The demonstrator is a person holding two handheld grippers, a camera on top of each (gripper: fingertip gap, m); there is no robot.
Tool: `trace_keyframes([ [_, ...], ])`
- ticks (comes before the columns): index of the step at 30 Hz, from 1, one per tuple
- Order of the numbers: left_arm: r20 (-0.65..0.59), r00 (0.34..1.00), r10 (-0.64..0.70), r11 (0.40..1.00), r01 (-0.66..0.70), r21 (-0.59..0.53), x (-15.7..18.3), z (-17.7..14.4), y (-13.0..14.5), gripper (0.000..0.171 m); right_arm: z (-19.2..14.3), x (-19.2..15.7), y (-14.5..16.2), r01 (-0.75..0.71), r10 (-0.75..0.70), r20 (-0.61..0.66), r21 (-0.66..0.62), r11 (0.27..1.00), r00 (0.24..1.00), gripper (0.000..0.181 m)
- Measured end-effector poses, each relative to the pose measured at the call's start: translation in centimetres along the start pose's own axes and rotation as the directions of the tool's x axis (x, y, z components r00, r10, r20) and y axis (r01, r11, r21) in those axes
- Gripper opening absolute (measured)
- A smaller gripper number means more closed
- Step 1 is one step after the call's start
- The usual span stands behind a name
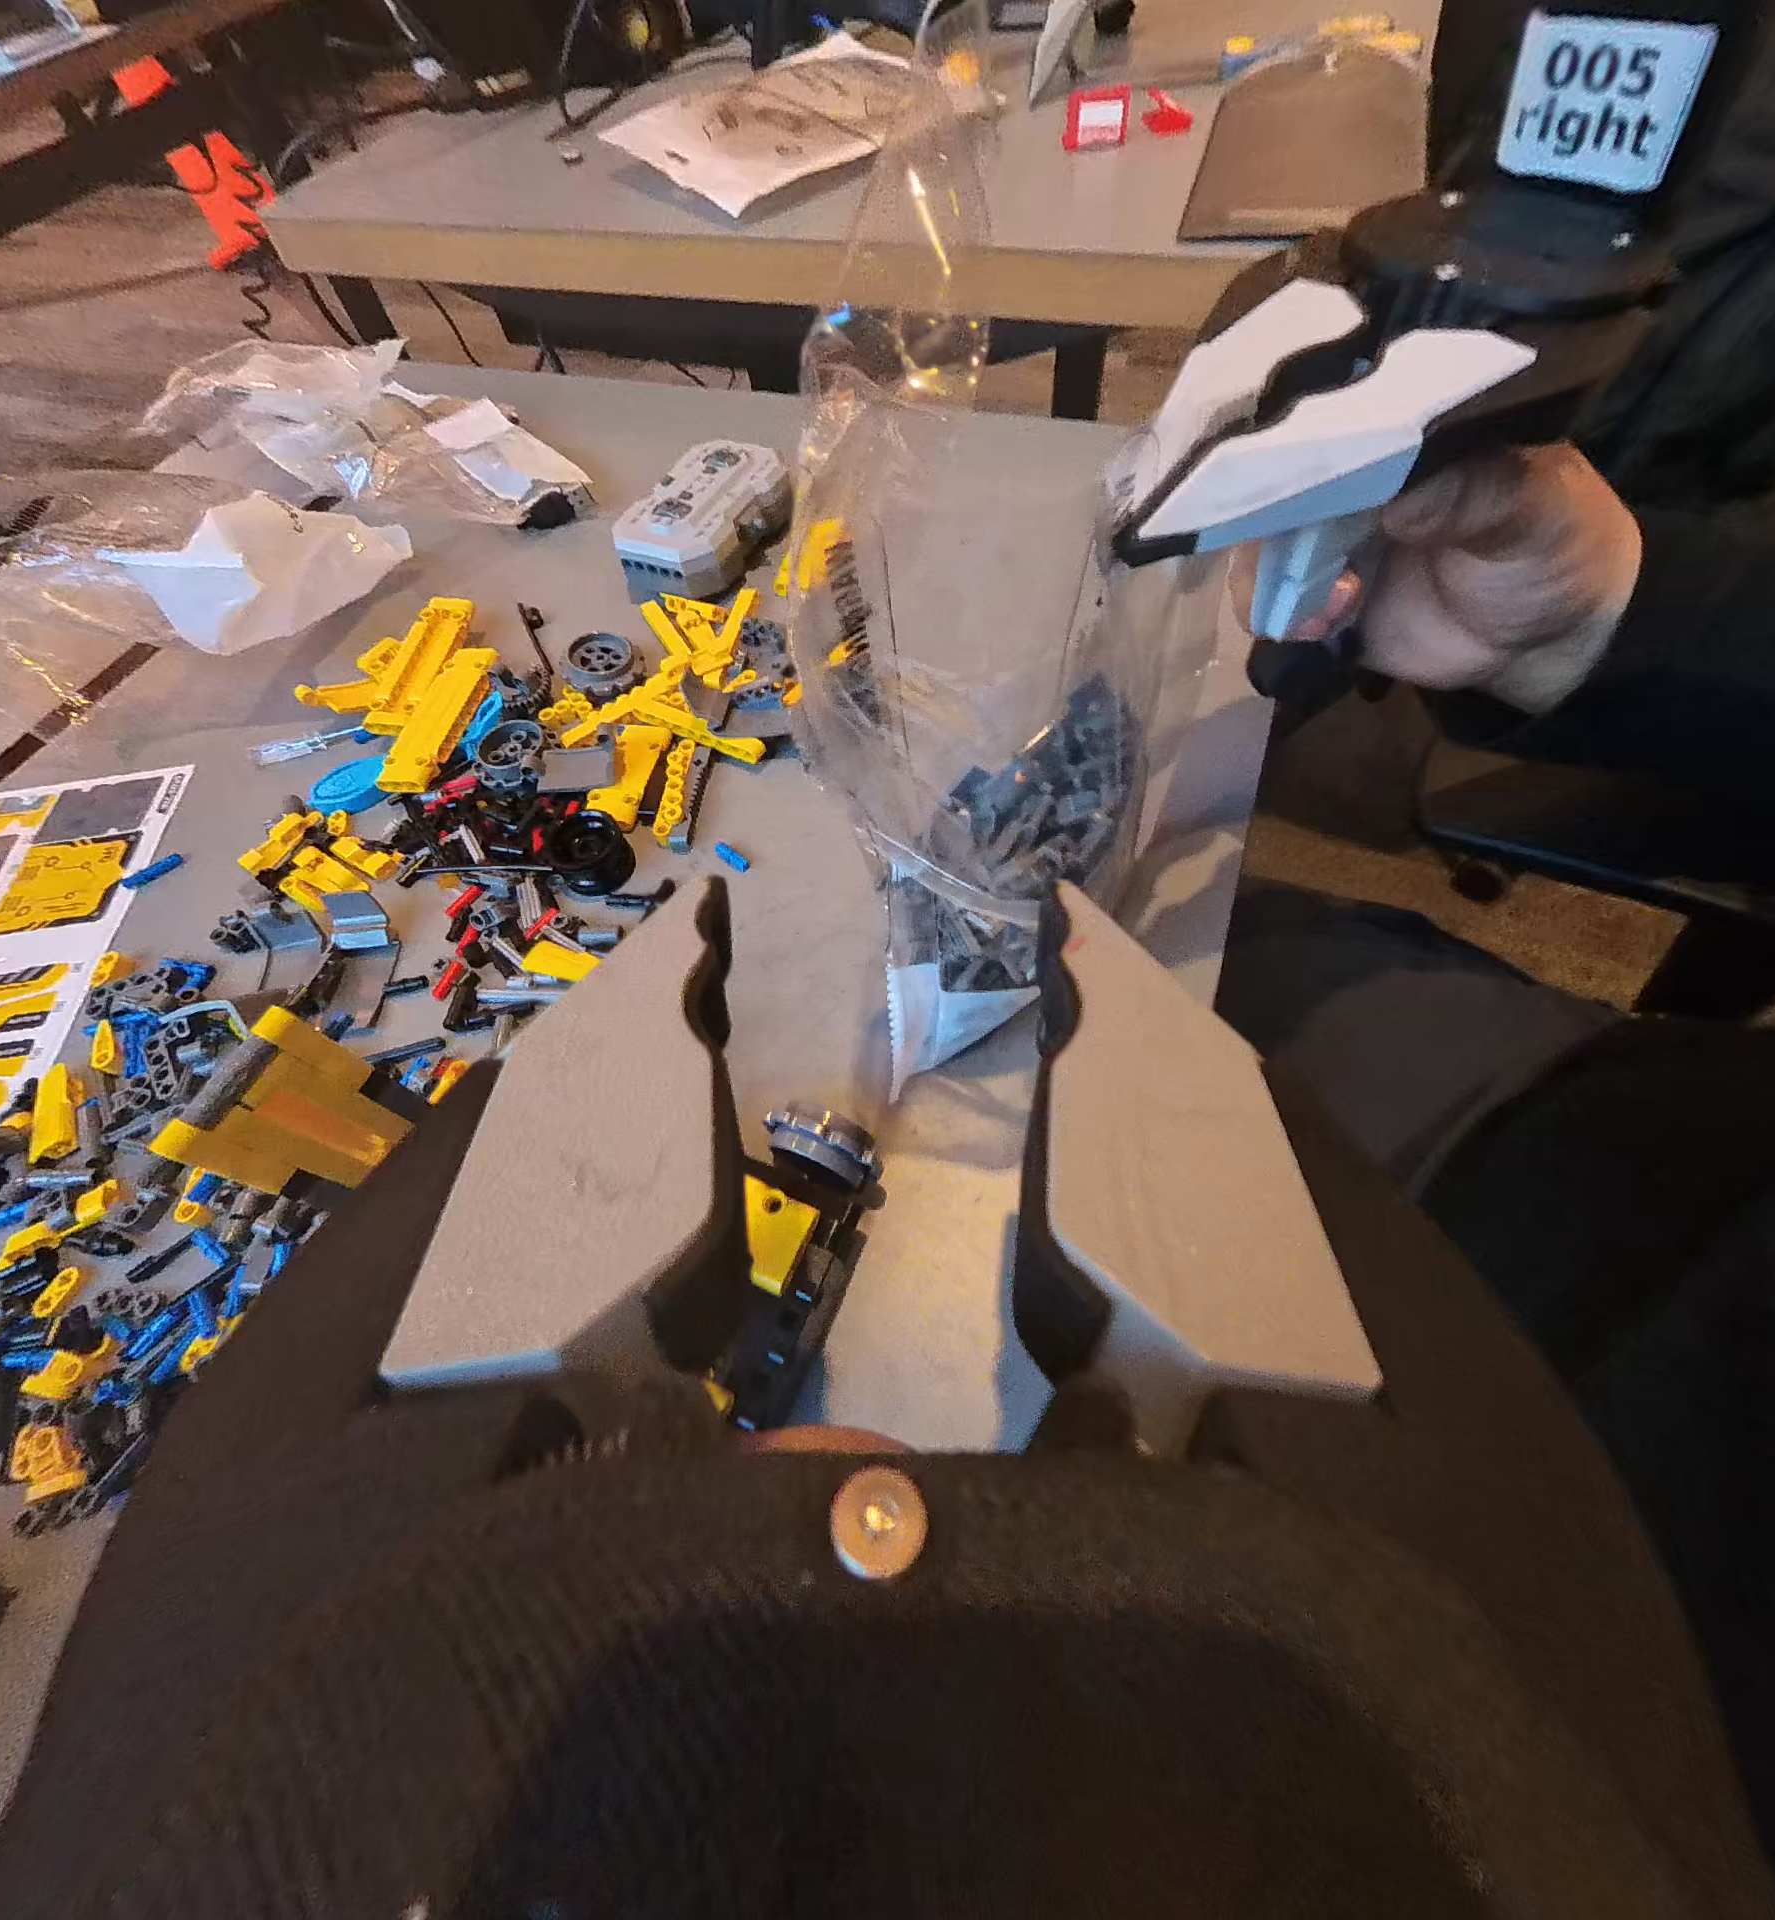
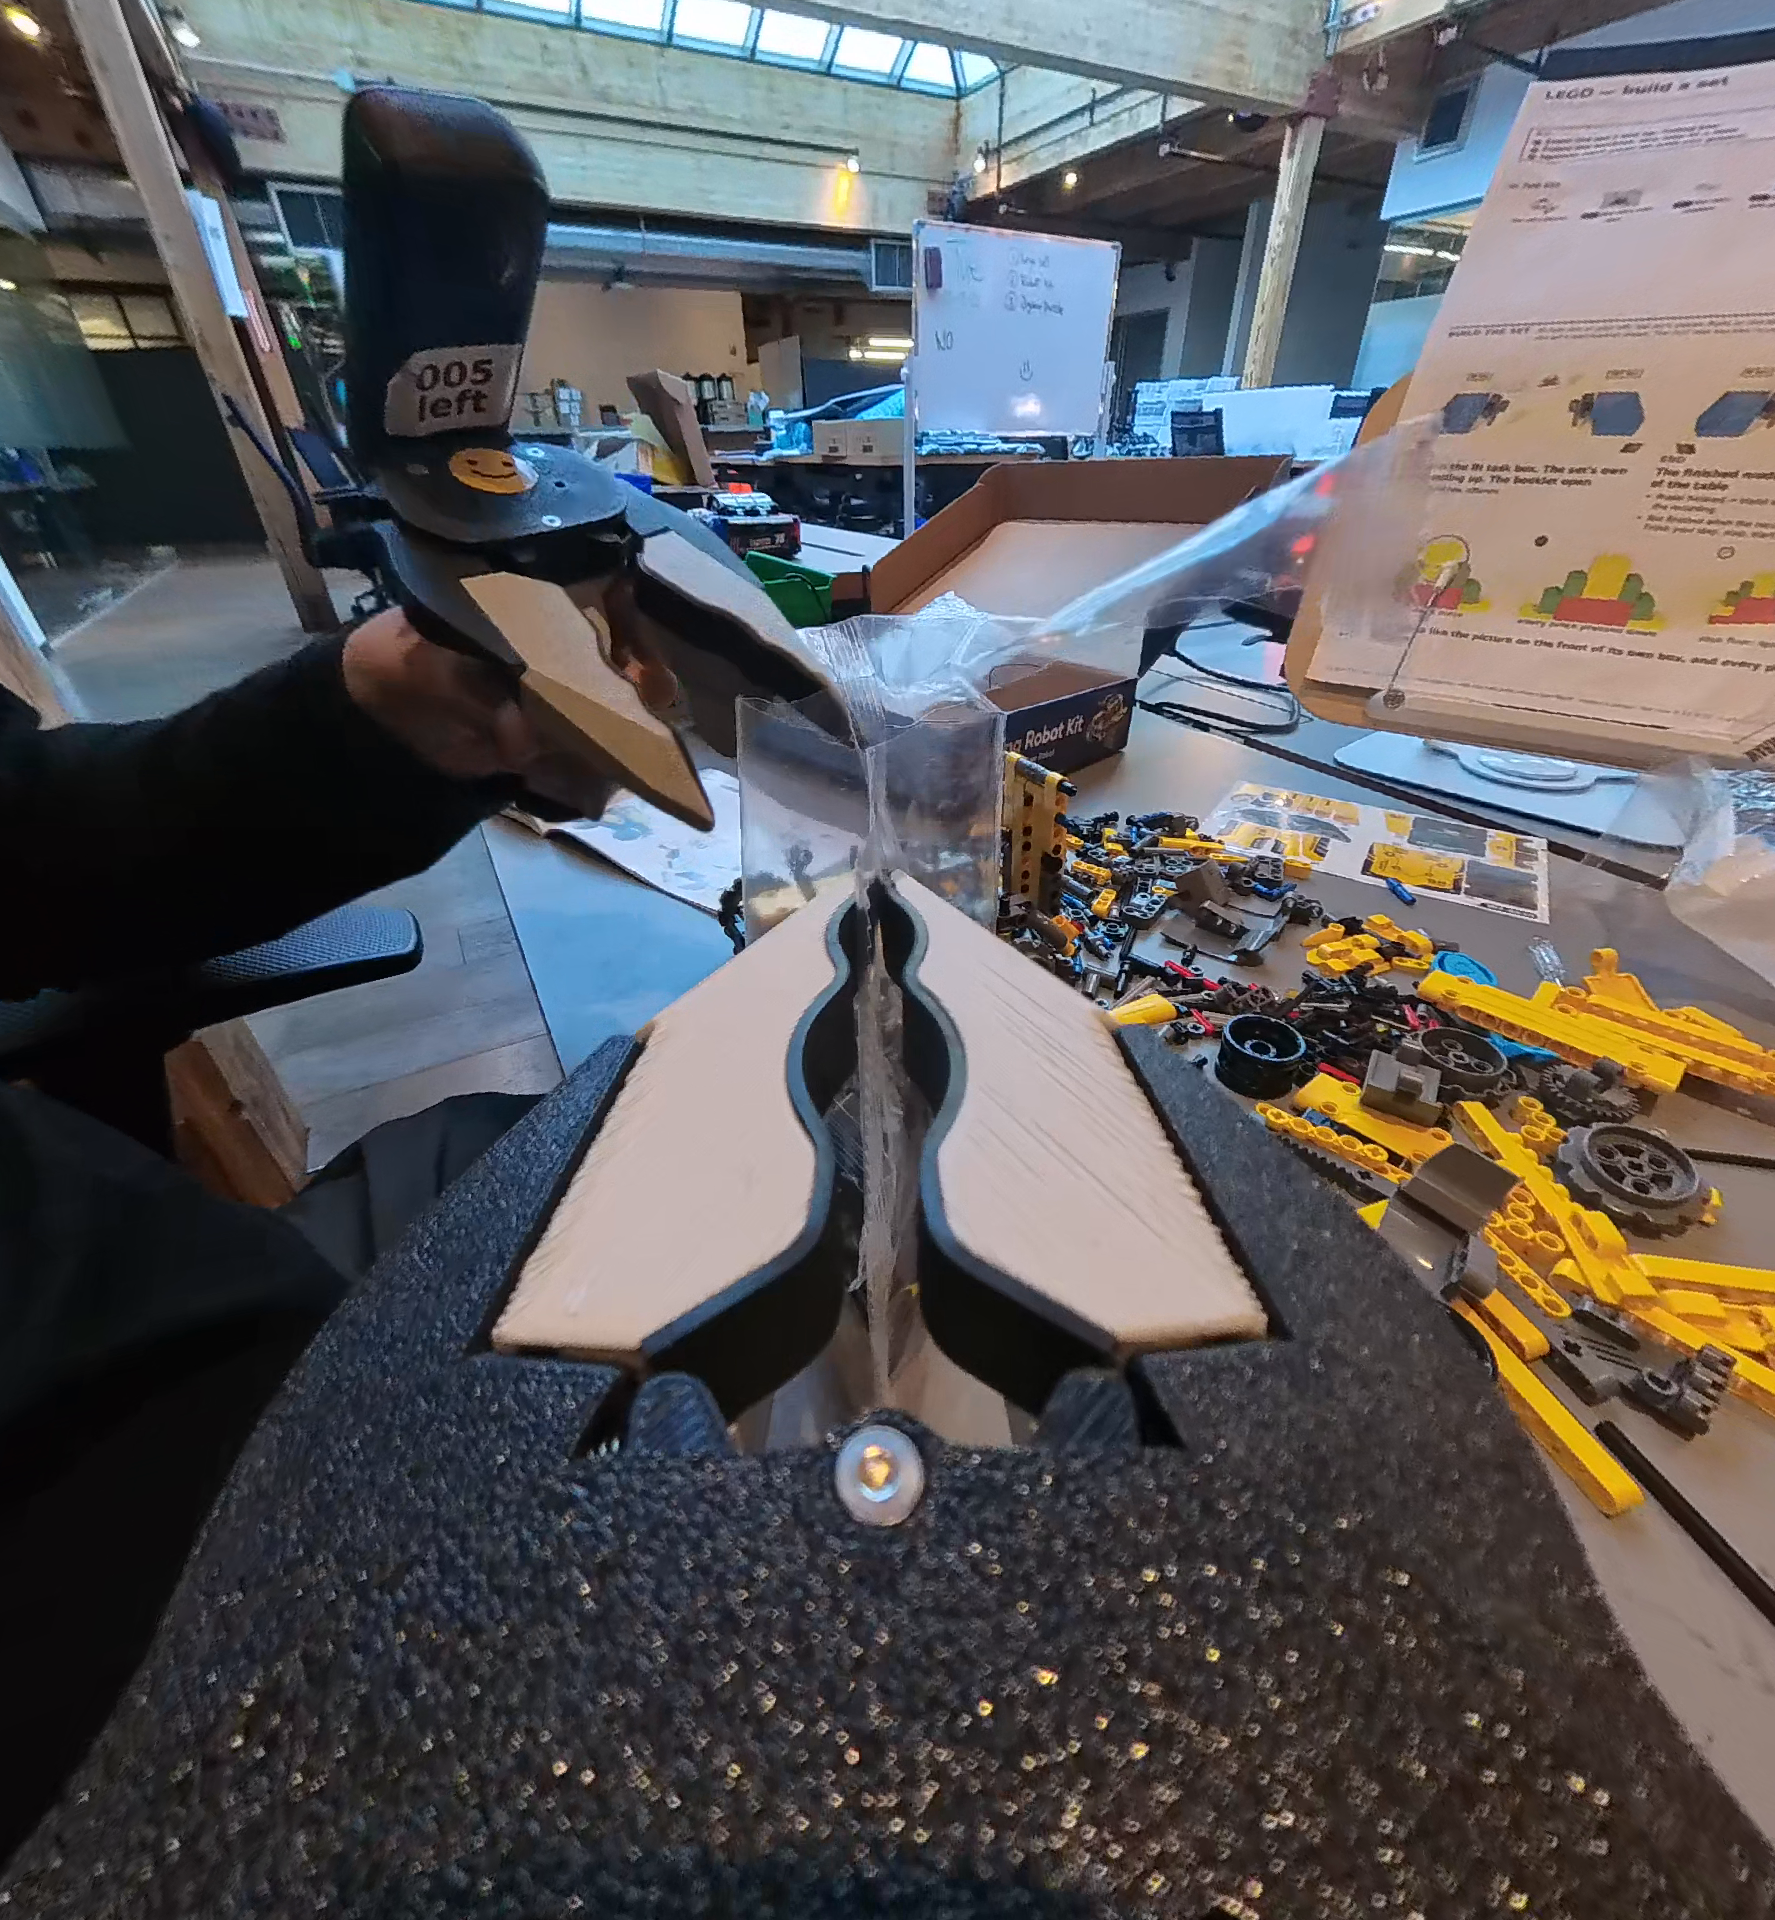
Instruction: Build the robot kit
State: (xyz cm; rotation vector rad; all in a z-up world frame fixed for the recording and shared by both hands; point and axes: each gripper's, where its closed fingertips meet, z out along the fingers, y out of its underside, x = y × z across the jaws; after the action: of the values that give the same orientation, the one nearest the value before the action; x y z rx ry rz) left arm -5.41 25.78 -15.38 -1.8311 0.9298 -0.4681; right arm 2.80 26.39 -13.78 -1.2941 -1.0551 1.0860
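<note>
My right gripper [image 2: 878, 896] is shut on the edge of a clear plastic bag [image 2: 867, 790], whose film runs between the jaws. In the left wrist view the bag [image 1: 966, 623] hangs from the right gripper [image 1: 1122, 535], with small dark grey pieces [image 1: 1049, 800] in its lower part. My left gripper [image 1: 883, 914] is open and empty, and the bag's bottom corner sits just beyond its right fingertip. A small black and yellow assembly with a grey round part [image 1: 810, 1195] lies on the table between its fingers. The left gripper [image 2: 758, 748] also shows beside the bag's top.
Loose yellow, blue and black building pieces [image 1: 509, 790] [image 2: 1485, 1091] cover the grey table [image 1: 966, 1299]. A sticker sheet [image 1: 31, 883], a grey battery box [image 1: 701, 520] and empty bags [image 1: 291, 499] lie beyond. An instruction sheet on a stand [image 2: 1641, 416] and a cardboard box [image 2: 1070, 530] stand behind. The left gripper's tips are roughly 9 cm from the right gripper's.
</note>
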Motion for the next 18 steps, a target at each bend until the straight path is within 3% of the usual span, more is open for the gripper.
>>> trace_keyframes([
  [3,-0.023,0.999,-0.033,0.999,0.033,-0.001,0.2,0.0,-0.2,0.055,0.1,0.3,-0.1,-0.020,0.020,-0.008,0.013,1.000,1.000,0.000],
  [7,0.109,0.994,-0.018,0.996,0.027,-0.084,-2.1,-1.3,1.6,0.057,-0.3,1.0,-1.3,-0.063,0.065,-0.029,0.072,0.995,0.997,0.000],
  [9,0.162,0.983,-0.082,0.987,0.103,-0.122,-3.7,-2.3,3.0,0.060,-1.0,1.6,-2.6,-0.104,0.110,-0.036,0.125,0.987,0.993,0.000],
  [11,0.197,0.969,-0.151,0.968,0.186,-0.169,-5.1,-3.5,4.8,0.070,-2.0,1.9,-4.3,-0.134,0.142,-0.028,0.180,0.975,0.990,0.000],
  [15,0.354,0.924,-0.146,0.940,0.241,-0.240,-8.7,-5.5,8.1,0.084,-3.6,2.5,-6.6,-0.124,0.140,-0.056,0.217,0.968,0.989,0.000],
  [18,0.302,0.916,-0.264,0.919,0.334,-0.209,-8.6,-4.6,8.9,0.098,-4.0,2.9,-8.0,-0.105,0.123,-0.069,0.223,0.969,0.990,0.000],
])
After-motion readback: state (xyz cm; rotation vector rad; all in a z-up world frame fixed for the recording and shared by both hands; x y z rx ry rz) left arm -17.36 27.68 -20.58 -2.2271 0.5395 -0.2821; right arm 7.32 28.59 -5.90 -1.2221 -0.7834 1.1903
